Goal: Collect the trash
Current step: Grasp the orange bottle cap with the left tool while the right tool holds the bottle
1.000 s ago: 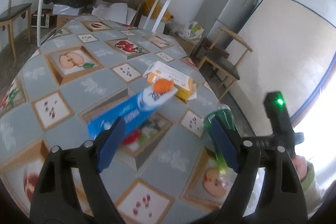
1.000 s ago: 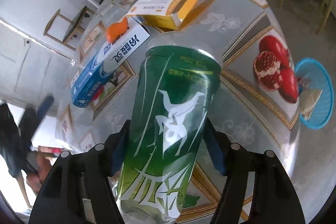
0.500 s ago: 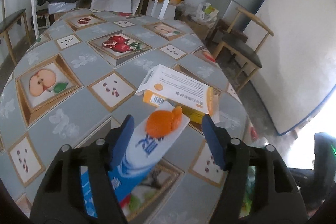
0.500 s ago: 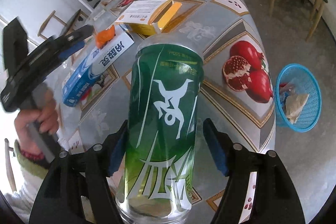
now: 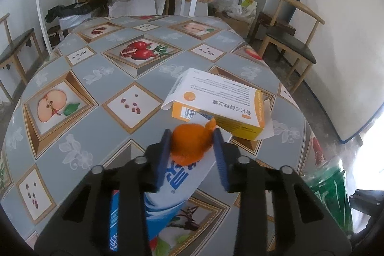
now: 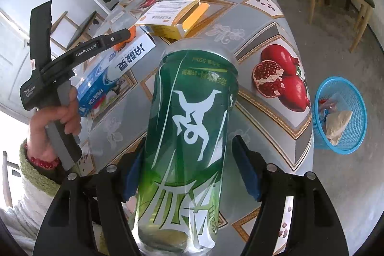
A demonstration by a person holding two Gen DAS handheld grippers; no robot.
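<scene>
Left gripper (image 5: 192,145): jaws just closing, pads clamped on the orange peel (image 5: 190,144) atop the blue box (image 5: 177,184). Right gripper (image 6: 189,169): grips the green bottle (image 6: 189,136)

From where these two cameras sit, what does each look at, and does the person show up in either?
Left wrist: rides the left gripper, looking across the table; its fingers flank orange peel on a blue-white box.
Right wrist: rides the right gripper, holding a green bottle; a hand shows.
Shared: the peel, blue-white box, bottle and yellow carton.
</scene>
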